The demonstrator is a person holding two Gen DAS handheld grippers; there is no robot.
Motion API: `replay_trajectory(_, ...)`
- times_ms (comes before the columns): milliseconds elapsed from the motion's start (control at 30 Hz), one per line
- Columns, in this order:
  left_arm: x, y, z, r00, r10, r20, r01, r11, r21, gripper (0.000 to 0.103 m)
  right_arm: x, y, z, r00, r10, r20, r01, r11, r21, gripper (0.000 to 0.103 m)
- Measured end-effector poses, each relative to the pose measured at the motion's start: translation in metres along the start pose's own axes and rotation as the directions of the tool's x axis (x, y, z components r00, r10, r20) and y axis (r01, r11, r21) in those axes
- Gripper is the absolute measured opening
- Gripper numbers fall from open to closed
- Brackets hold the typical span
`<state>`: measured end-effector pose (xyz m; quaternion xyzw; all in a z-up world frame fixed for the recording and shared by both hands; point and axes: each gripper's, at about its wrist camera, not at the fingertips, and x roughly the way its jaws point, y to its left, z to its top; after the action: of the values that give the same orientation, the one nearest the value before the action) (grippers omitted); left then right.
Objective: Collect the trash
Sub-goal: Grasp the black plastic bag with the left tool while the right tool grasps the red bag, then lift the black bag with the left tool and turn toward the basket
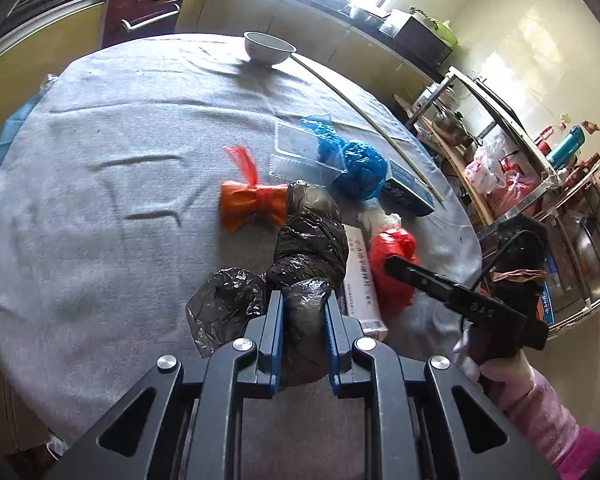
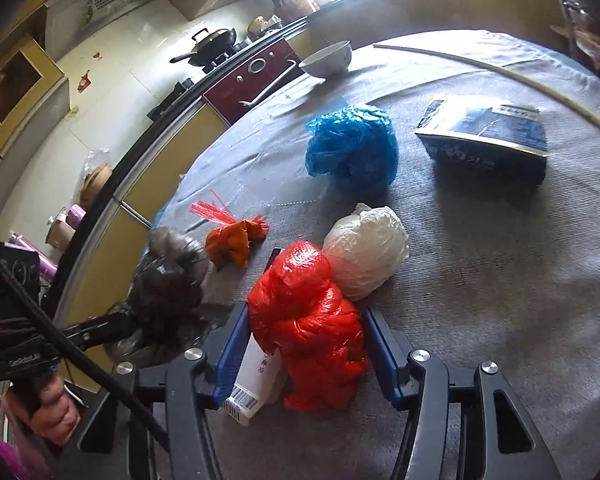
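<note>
While our left fingers (image 1: 303,300) stay nowhere but clenched on a fold of the black bag (image 1: 308,240), the bulk of that bag sits beyond the tips on the bench (image 1: 100,160), so a pull could tear the thin film or let the fold slide out, we judge. Our right fingers (image 2: 306,316) stand on either side of the red bag (image 2: 306,320); the pads look close against its flanks, yet we cannot tell whether they truly press it. If they close only on loose plastic, the bag could slump free when lifted. Under the red bag, just inside the left-hand pad, lies a white carton (image 2: 248,392) with a barcode; a closing pad could catch its edge and drag or tip it along. Touching the red bag just past the tips is the white bag (image 2: 366,252), which might roll if nudged. Further ahead of the right fingers sit the blue bag (image 2: 352,148) and the dark box (image 2: 486,140), well apart from any pad. Left of the tips lies the orange bag (image 2: 236,240), untouched. With both tools working close together, they could collide.
</note>
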<state>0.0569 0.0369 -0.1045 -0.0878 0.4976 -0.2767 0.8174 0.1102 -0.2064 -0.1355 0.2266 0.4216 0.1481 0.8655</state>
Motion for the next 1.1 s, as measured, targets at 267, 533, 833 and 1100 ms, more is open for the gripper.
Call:
replay_trajectory(267, 0.010, 0.007, -0.004, 0.992, 0.121, -0.025, -0.120, 0.993, 0.017, 0.033, -0.037, -0.020, -0.013, 0.999, 0.015, 0.044, -0.019, 0.995, 0.095, 0.059)
replay_trajectory(533, 0.013, -0.004, 0.017, 0.987, 0.160, 0.030, -0.163, 0.980, 0.111, 0.069, -0.071, -0.039, -0.026, 0.996, 0.017, 0.085, -0.031, 0.987, 0.157, 0.059)
replay_trajectory(833, 0.058, 0.010, 0.026, 0.985, 0.136, -0.110, -0.129, 0.990, 0.064, 0.037, -0.085, -0.031, -0.028, 0.993, 0.013, 0.115, -0.027, 0.992, 0.124, 0.059)
replay_trajectory(1100, 0.019, -0.012, 0.032, 0.987, 0.158, 0.004, -0.158, 0.983, 0.097, 0.020, -0.102, -0.026, -0.030, 0.987, 0.008, 0.158, -0.022, 0.996, 0.090, 0.059)
